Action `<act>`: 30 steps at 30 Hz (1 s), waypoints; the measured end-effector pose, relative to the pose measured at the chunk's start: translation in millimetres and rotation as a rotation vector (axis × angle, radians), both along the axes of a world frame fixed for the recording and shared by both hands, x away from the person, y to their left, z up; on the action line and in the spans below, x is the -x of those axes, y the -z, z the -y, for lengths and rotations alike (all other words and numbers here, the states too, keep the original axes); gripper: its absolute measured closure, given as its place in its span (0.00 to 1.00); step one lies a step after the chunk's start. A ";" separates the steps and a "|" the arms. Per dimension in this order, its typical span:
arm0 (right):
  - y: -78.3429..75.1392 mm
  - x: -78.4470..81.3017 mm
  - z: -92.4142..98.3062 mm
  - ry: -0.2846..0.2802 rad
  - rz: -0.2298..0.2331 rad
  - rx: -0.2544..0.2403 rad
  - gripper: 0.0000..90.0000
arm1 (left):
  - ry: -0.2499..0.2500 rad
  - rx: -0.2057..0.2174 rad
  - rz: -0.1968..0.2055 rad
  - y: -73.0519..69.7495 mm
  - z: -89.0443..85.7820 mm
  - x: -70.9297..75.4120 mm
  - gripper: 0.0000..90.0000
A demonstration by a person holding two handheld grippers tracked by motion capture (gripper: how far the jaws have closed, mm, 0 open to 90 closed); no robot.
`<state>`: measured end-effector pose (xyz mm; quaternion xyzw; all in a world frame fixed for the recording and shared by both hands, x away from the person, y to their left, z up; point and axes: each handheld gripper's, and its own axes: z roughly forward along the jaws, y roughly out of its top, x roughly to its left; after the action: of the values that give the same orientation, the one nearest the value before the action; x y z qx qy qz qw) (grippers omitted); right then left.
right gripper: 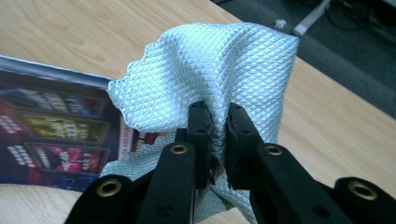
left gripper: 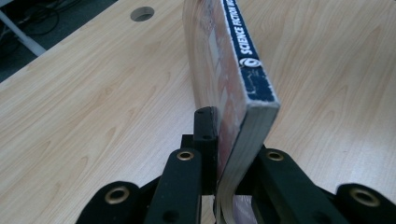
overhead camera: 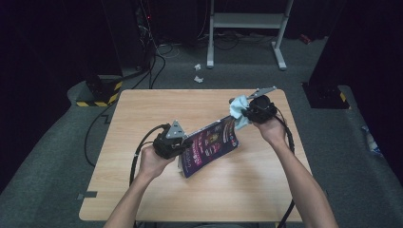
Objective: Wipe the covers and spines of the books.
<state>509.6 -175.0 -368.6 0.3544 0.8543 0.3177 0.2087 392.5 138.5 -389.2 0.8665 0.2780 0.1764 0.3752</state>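
The left gripper (overhead camera: 183, 145) is clenching the lower corner of a paperback book (overhead camera: 211, 142), holding it tilted above the middle of the wooden table (overhead camera: 142, 109). At two o'clock from the book, the right gripper (overhead camera: 244, 114) is pinching a pale blue waffle-weave cloth (overhead camera: 238, 108), which is lying against the book's upper edge.

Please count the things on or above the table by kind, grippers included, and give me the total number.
Books: 1, the paperback book, clamped by the left gripper
Cloths: 1, the light blue cloth, pinched by the right gripper
Grippers: 2
Total: 4
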 end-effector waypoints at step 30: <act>4.2 12.0 -21.7 -0.128 -0.064 0.011 0.91 | 0.011 0.051 -0.029 1.5 -1.9 -5.6 0.93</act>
<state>497.5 -153.3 -372.8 0.3080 0.8832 0.3142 0.1625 398.0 140.4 -390.7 0.8608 0.2828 0.1547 0.3939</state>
